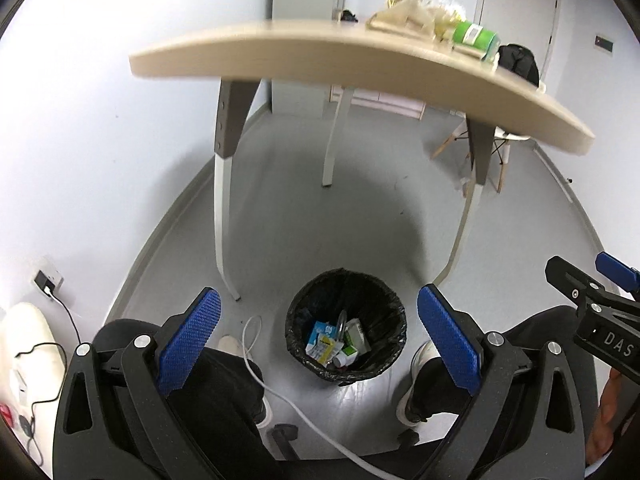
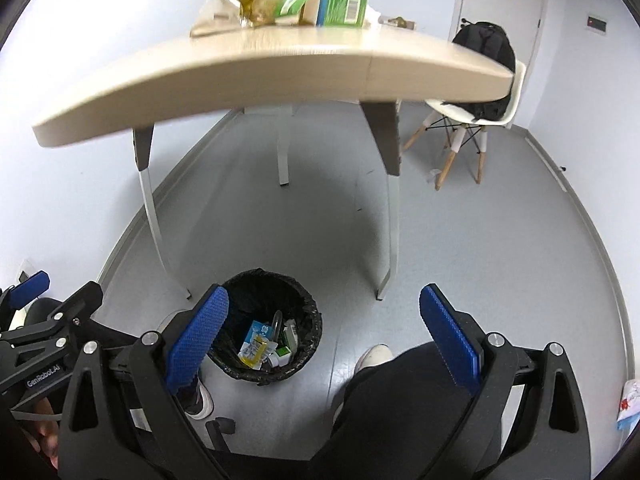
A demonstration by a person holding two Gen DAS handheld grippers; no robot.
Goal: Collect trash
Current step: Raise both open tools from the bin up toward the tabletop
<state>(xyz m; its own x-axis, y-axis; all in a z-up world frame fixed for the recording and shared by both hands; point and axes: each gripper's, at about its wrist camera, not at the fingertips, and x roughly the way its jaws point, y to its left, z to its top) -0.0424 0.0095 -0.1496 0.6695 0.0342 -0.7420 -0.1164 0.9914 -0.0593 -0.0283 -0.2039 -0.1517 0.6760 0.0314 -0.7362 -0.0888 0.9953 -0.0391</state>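
Observation:
A black-lined bin (image 1: 346, 326) (image 2: 267, 325) stands on the grey floor between a seated person's feet, holding cartons, wrappers and a small bottle. On the wooden table (image 1: 360, 62) (image 2: 240, 68) above lie crumpled beige and yellow wrappers (image 1: 408, 16) (image 2: 248, 6) and a green carton (image 1: 476, 36) (image 2: 340, 7). My left gripper (image 1: 320, 312) hangs open and empty above the bin. My right gripper (image 2: 324, 312) is open and empty too, the bin just behind its left finger. Each gripper shows at the edge of the other's view.
Table legs (image 1: 224, 184) (image 2: 390, 208) stand beyond the bin. A white cable (image 1: 256, 376) runs over the person's knee. A white chair (image 2: 472, 112) with a black backpack (image 2: 486, 44) sits at the back right. A wall socket with a charger (image 1: 46, 280) is low left.

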